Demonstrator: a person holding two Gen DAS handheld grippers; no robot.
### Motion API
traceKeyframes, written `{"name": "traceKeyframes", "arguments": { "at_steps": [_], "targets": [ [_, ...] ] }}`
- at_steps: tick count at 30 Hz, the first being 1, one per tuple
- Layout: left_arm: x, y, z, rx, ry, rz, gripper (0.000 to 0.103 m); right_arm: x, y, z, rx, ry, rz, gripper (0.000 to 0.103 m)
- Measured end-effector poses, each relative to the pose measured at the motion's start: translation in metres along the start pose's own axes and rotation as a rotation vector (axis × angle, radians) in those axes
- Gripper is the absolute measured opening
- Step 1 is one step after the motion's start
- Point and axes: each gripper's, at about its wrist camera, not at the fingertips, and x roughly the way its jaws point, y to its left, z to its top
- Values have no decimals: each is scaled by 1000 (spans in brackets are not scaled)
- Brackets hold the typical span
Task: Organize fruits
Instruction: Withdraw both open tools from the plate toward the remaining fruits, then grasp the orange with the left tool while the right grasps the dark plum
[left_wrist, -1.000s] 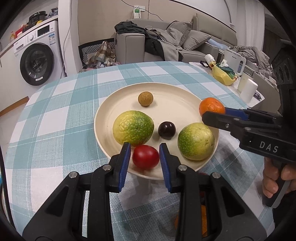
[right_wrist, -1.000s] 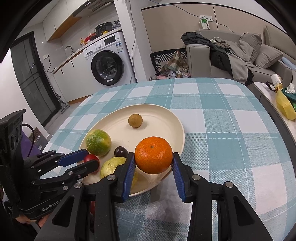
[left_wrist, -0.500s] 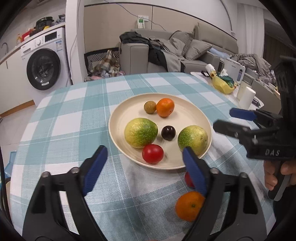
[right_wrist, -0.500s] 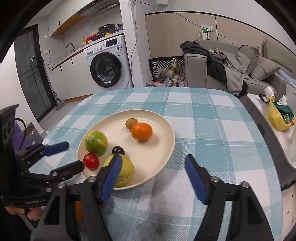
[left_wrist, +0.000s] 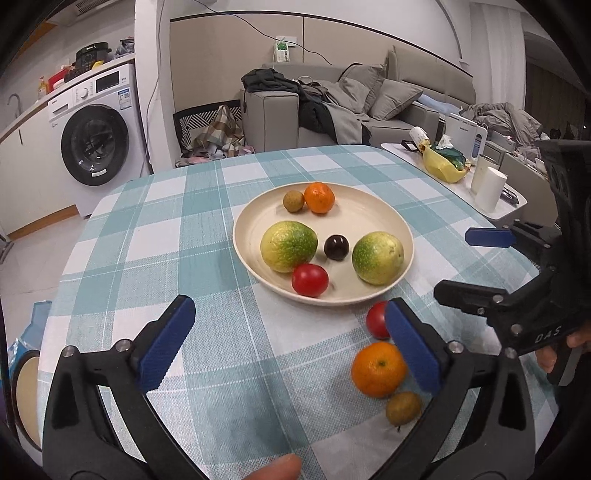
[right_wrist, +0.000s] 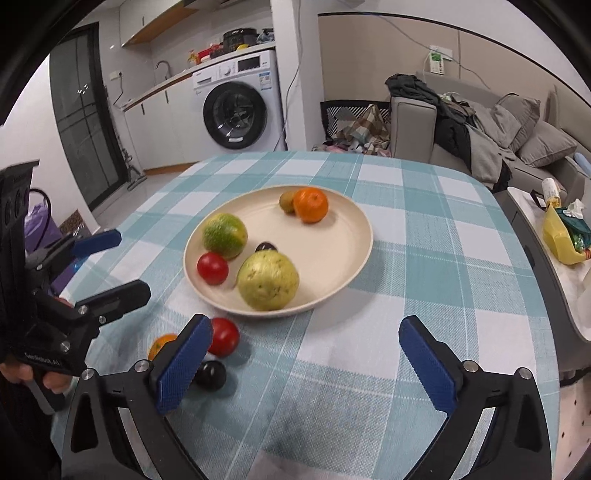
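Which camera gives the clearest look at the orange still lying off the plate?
The left wrist view: the loose orange lies almost whole on the cloth beside the pad. In the right wrist view only a sliver of it peeks past that gripper's near pad.

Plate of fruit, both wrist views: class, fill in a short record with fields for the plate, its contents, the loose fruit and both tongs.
plate: cream plate on checked tablecloth
on plate: two green-yellow fruits, red tomato, dark plum, orange, small brown fruit
loose on cloth: second tomato, second orange, brown fruit, dark fruit
left tongs: opening, nothing between
right tongs: opening, nothing between
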Motion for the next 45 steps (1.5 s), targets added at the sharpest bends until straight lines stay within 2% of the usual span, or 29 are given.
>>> {"name": "traceKeyframes", "arguments": {
  "at_steps": [13,21,31,34,38,45],
  "targets": [
    [2,-1,-5,15,43,-28,102,5,19,-14,-120,93,29,103],
    [8,-12,-8,67,78,-42,102,16,32,-22,-169,155,55,103],
    [17,-17,-11,75,121,-74,102,24,45,-29,-216,183,47,101],
    [19,-15,-12,66,135,-87,102,25,47,-30,-225,183,52,98],
    [23,-17,-14,70,154,-99,102,26,47,-30,-227,189,57,83],
    [26,-28,-19,103,181,-163,98,24,47,-30,-230,187,74,77]
  ]
}}
